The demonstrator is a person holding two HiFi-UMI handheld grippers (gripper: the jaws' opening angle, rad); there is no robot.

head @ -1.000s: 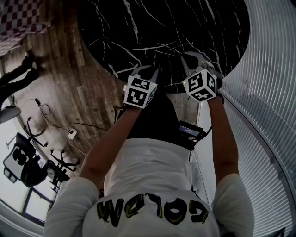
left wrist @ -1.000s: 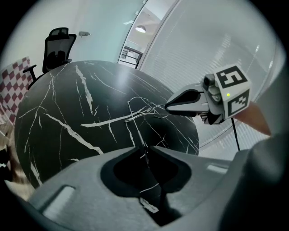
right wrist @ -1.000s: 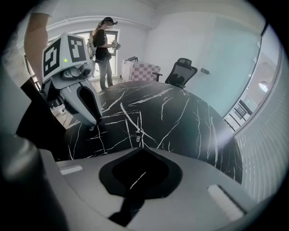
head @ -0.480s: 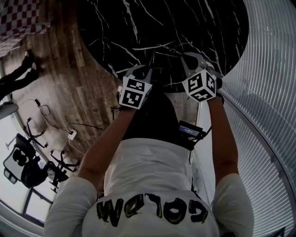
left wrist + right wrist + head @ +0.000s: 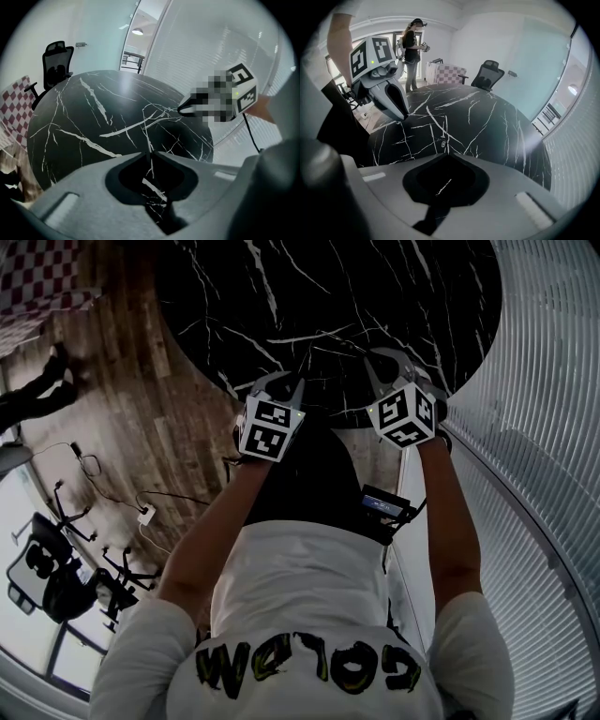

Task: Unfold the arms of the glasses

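Left gripper [image 5: 150,152] and right gripper [image 5: 446,157]: tips pressed together, nothing discernible between them. Glasses [image 5: 159,111] are only a faint wire outline on the dark table [image 5: 375,287]. Contact with the right gripper cannot be determined.

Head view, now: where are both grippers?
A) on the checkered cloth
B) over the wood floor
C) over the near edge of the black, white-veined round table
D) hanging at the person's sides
C: the left gripper and the right gripper both reach over the near rim of the black marbled table, with their marker cubes toward the person.
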